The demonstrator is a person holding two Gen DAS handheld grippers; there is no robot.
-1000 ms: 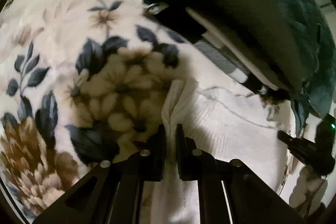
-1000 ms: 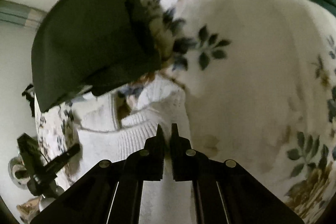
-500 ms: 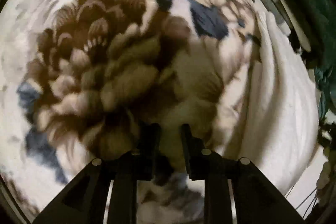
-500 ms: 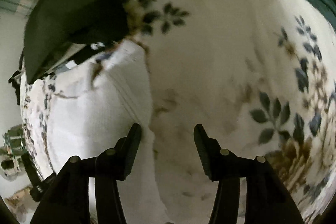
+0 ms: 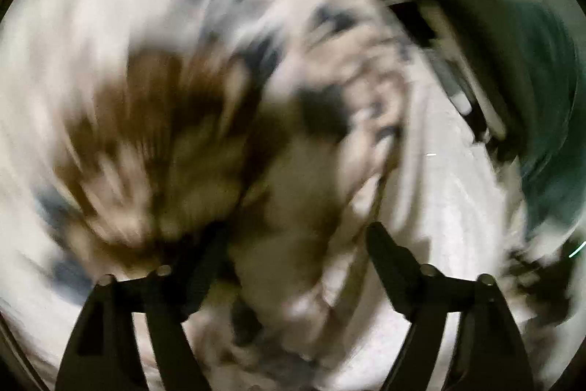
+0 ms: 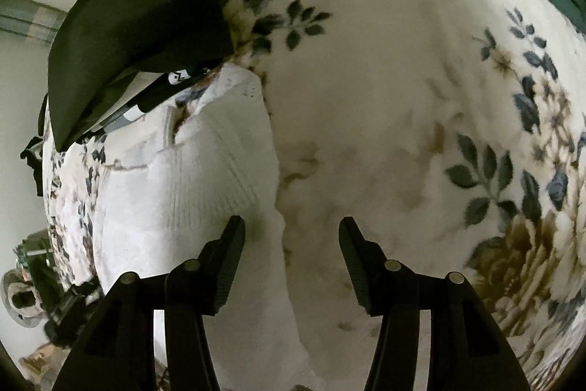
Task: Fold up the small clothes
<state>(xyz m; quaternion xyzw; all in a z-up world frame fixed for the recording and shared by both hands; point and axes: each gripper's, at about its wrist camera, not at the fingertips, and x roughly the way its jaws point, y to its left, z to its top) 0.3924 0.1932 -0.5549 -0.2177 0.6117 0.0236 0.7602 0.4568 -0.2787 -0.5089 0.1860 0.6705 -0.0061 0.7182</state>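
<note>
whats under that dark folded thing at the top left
The dark folded garment tops a small stack: thin white and dark edges peek out beneath. What those layers are is hidden. The stack rests on the floral blanket.

Left-wrist view: blanket motion-blurred.

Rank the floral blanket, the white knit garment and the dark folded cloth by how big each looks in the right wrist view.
1. Floral blanket, fills most of the view.
2. White knit garment.
3. Dark folded cloth.
The last two look close in area, and the garment lies nearer the camera, so their order is unsure.
</note>
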